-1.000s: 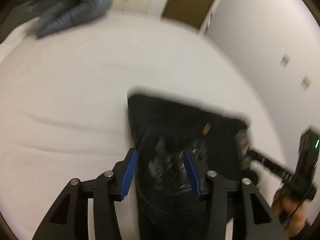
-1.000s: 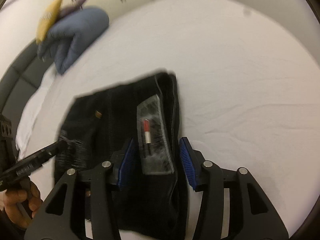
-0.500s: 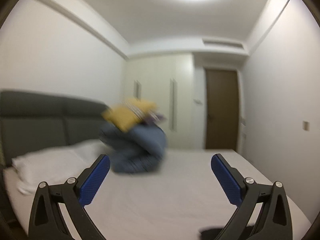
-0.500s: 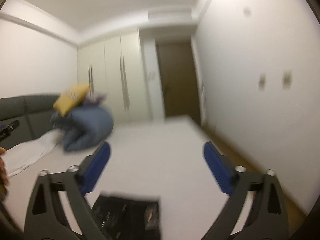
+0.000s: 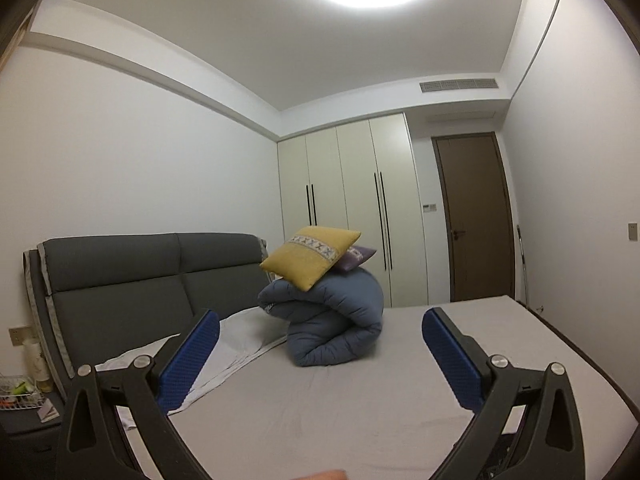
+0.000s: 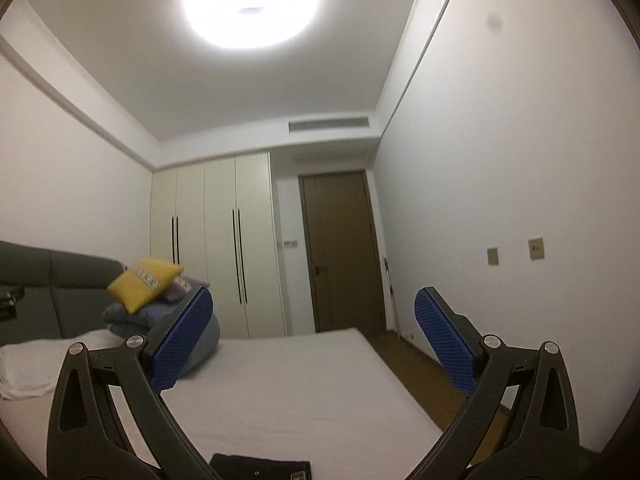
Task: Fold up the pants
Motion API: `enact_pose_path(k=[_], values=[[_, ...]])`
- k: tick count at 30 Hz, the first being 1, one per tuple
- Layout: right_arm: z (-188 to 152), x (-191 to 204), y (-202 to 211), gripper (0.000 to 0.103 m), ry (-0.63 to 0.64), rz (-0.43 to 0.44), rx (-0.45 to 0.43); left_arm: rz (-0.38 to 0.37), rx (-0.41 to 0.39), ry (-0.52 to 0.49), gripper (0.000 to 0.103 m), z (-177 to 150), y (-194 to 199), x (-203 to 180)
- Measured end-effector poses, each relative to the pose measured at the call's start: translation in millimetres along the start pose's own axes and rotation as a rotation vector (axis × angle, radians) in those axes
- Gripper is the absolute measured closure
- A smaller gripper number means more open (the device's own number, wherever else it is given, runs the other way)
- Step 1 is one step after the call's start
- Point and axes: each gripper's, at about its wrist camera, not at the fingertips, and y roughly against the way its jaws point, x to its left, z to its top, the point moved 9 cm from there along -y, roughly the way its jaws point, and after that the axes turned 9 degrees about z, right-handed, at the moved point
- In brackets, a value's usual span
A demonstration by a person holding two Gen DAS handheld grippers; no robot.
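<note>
The black pants [image 6: 260,466] lie folded flat on the white bed sheet [image 6: 300,380]; only their far edge shows, at the bottom of the right wrist view, below and between the arms of my right gripper [image 6: 313,296]. That gripper is raised, looks across the room and stands open with nothing between its blue pads [image 6: 182,340]. My left gripper [image 5: 320,320] is also lifted, level and wide open, empty. A dark scrap at the lower right of the left wrist view [image 5: 502,454] may be the pants. Most of the garment is hidden.
A rolled blue duvet [image 5: 340,328] with a yellow cushion [image 5: 312,258] on top sits mid-bed, by a white pillow [image 5: 244,332] and the grey headboard [image 5: 140,276]. Cream wardrobe [image 5: 352,216] and brown door [image 5: 472,220] stand beyond. A nightstand [image 5: 24,412] is at the left.
Both grippers let go of the black pants, opened wide and swung up from looking down at the bed to looking level across the room.
</note>
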Motion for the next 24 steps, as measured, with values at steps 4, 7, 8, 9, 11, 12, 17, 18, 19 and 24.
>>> enact_pose_path(k=[4,7,8,9,11,12,17,18,19,24], values=[[16,1,33,0.000,-0.038,0.002,0.013,-0.006,0.052,-0.005,0.000,-8,14,9],[15,11,49,0.000,-0.040,0.009,0.024,-0.029,0.092,-0.005,0.000,-23,26,7],[15,15,55,0.000,-0.030,0.009,0.029,-0.044,0.113,-0.001,0.000,-30,30,3],[14,19,60,0.000,-0.018,0.012,0.041,-0.063,0.143,0.005,0.000,-38,34,-2],[11,25,74,0.000,-0.016,0.023,0.057,-0.096,0.193,0.008,0.000,-55,40,-10],[6,29,77,0.000,-0.020,0.033,0.067,-0.111,0.223,0.005,0.000,-65,42,-17],[-39,37,61,0.000,-0.026,0.055,0.181,-0.154,0.383,-0.066,0.000,-125,49,-51],[-49,36,56,0.000,-0.030,0.051,0.204,-0.165,0.411,-0.074,0.000,-136,52,-56],[-58,36,53,0.000,-0.033,0.045,0.225,-0.175,0.436,-0.073,0.000,-144,56,-60],[-109,29,35,0.000,-0.055,-0.004,0.354,-0.205,0.518,-0.116,0.000,-180,56,-88]])
